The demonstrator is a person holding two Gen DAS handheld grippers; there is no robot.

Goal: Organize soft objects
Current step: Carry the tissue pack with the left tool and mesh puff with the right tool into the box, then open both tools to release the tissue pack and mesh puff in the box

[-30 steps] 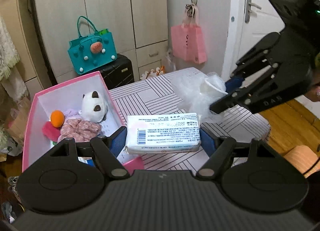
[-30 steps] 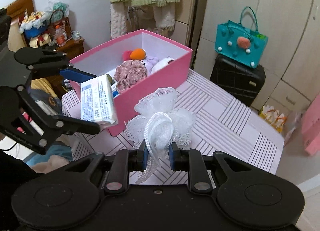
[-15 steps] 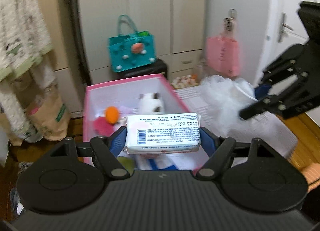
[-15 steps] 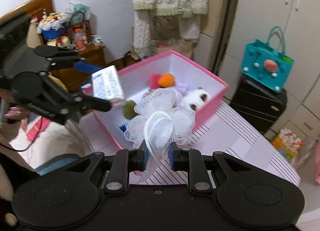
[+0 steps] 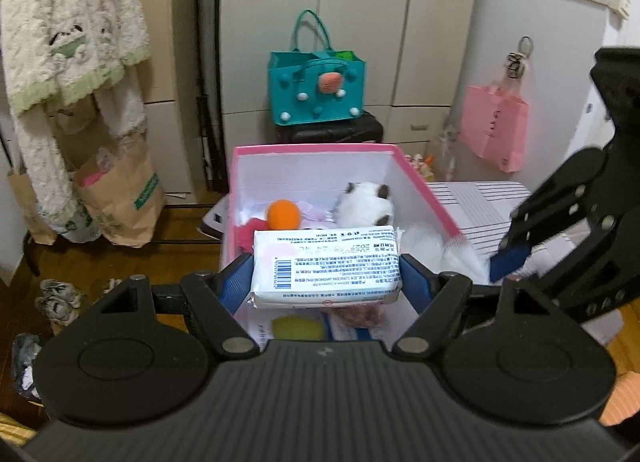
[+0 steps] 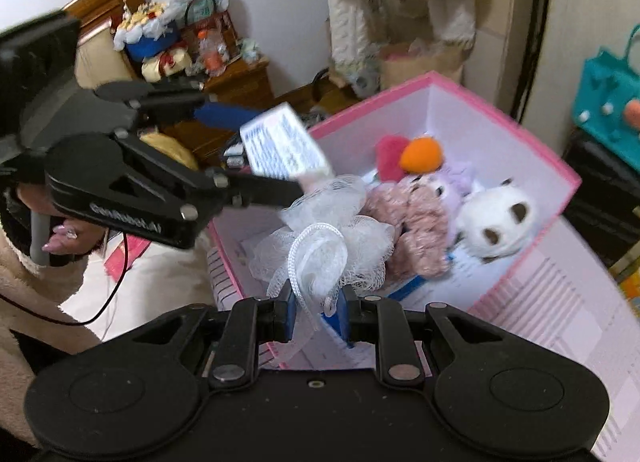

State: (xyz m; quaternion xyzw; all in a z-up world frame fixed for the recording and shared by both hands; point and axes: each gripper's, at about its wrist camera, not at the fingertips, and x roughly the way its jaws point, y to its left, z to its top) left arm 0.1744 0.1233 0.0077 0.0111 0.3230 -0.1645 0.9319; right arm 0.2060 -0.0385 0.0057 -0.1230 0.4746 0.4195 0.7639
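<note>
With your left gripper [image 5: 326, 286] clamping the wet-wipes pack [image 5: 326, 264] and right gripper [image 6: 316, 308] pinching the mesh bath pouf [image 6: 324, 246], release both low inside the pink box [image 5: 424, 186] at frame center.

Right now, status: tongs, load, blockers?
Left tongs clamped on tissue pack. Right tongs shut on white mesh pouf. Both above pink box; plush toys fill its far end.

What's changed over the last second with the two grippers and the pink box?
Both grippers have carried their loads from over the striped table to above the pink box: the left gripper with the tissue pack, the right gripper with the white mesh bath puff. Nothing was let go; both grips are unchanged. The plush toys in the box lie as before.
</note>
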